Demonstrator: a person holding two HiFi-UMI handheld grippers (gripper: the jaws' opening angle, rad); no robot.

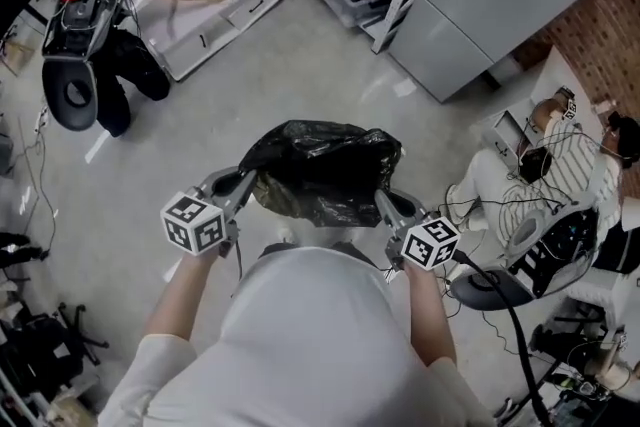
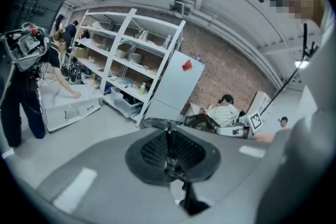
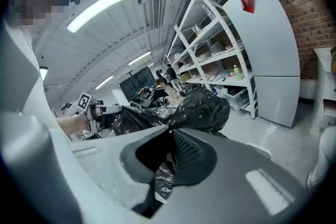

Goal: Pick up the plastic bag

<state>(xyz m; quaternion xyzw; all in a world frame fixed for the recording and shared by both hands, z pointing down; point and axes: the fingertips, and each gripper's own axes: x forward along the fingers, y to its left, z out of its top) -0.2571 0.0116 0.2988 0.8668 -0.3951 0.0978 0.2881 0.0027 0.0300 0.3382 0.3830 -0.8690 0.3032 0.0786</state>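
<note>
Holding a black plastic bag [image 1: 320, 170] clear of the floor [image 1: 300, 65], left hand-held gripper [image 1: 243, 183] and right hand-held gripper [image 1: 385, 203] each pinched shut on one side of its film. Best lifted evenly, both grips firm, to avoid tearing or slipping.

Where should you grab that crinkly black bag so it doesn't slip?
Probably the thin film at its top edge, one pinch from each side, as the left gripper and right gripper do now. The black plastic bag bulges and sags in the middle, so only its loose edges fit between the jaws.
</note>
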